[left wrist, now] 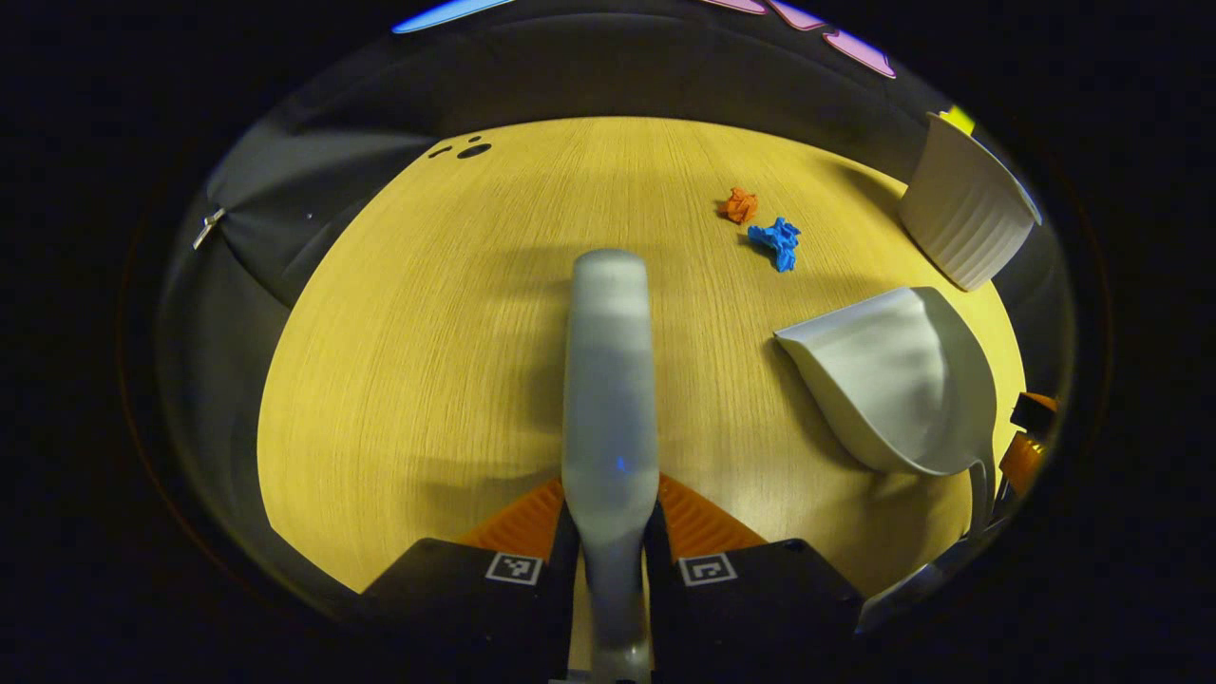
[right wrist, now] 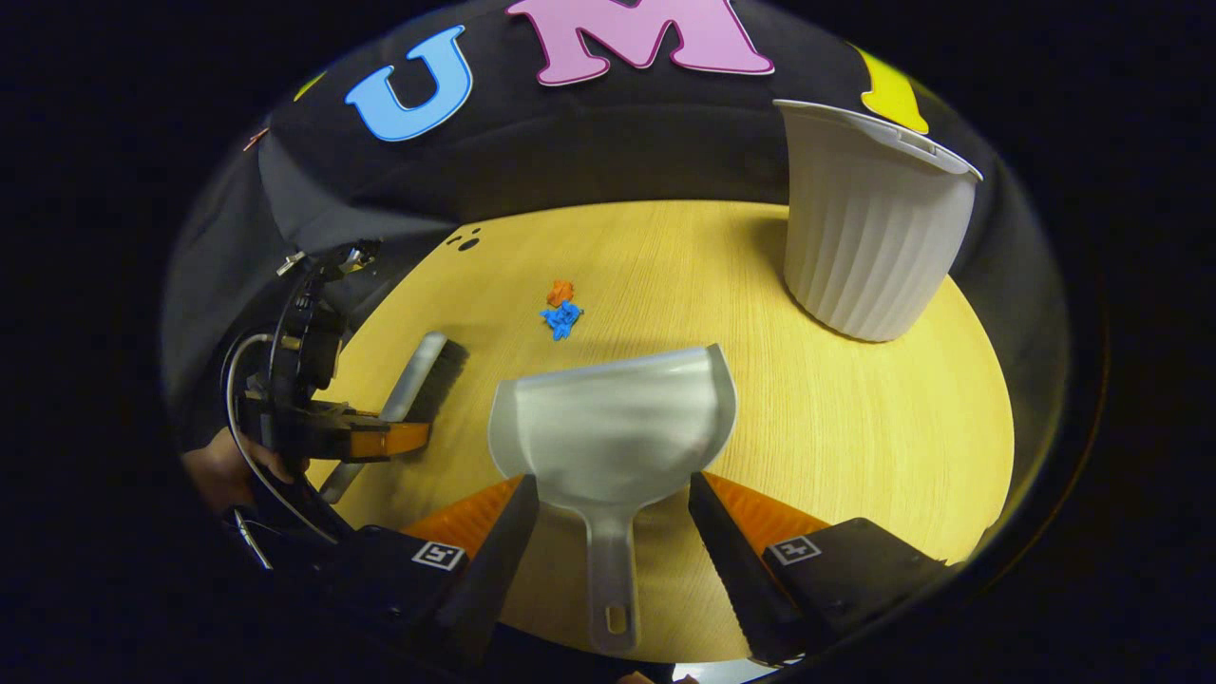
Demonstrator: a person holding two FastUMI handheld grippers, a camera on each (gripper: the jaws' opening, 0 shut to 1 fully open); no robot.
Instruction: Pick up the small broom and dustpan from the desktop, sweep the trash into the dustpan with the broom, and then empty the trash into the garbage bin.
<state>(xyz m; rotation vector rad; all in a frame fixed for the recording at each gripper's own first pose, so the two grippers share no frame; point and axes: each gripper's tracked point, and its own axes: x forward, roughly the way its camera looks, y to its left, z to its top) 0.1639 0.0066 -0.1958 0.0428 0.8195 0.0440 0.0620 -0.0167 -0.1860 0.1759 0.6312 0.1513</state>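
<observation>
The wooden tabletop (right wrist: 855, 427) carries everything here. Largest on it is the ribbed white garbage bin (right wrist: 869, 218), upright near the far right edge, close to the booth wall. Next, the grey dustpan (right wrist: 613, 427) lies flat toward the near edge, its open mouth facing the far edge and its handle pointing back between the fingers of the right gripper (right wrist: 613, 532); that gripper's jaws stand wide apart on either side of the handle, not touching it.

The small broom (left wrist: 610, 380) lies nearer the left edge. In the left gripper view its grey handle runs straight ahead from the left gripper (left wrist: 610, 527), whose fingers are drawn in narrow and press on the handle from both sides. The right gripper view shows the broom's dark bristles resting on the wood.

Smallest are the two crumpled scraps of trash, a blue scrap (right wrist: 562, 320) and an orange scrap (right wrist: 560, 291), touching each other mid-tabletop, beyond the dustpan's mouth and well apart from it.
</observation>
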